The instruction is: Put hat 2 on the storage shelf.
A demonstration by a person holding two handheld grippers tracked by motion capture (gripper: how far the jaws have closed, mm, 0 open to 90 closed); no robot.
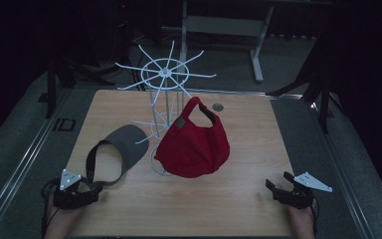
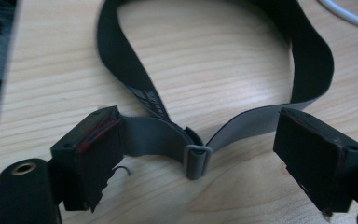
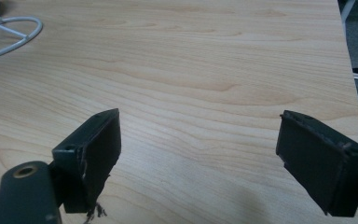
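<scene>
The work in hand looks like hanging caps on the white wire rack [image 1: 165, 94], which stands at the far middle of the worktop [image 1: 238, 199], well ahead of both claws. A red cap [image 1: 193, 144] already hangs by its back strap from one of the rack's arms, ahead and to the right of the left claw [image 1: 92, 191]. The grey visor [image 1: 117, 152] lies flat on the worktop just ahead of that claw, so I judge that picking it up is the step now under way and the grasp is not yet made.

The left claw stands wide, its jaws on either side of the visor's strap [image 2: 242, 126], with the small grey buckle [image 2: 197, 160] between them and a little ahead. The next move, as I read it, calls for easing forward and low so the jaws straddle the flat band near the buckle, then pinching it without scraping the wood. The strap is thin and limp, so it may slide or fold instead of lifting cleanly.

The right claw [image 1: 277, 185] is also wide and holds nothing; bare wood lies ahead of it, with the rack's wire foot [image 3: 9, 35] far off to its left.

The visor has a grey curved brim pointing away from the left claw, and a dark band looping back towards it, lighter grey where it meets the buckle.
</scene>
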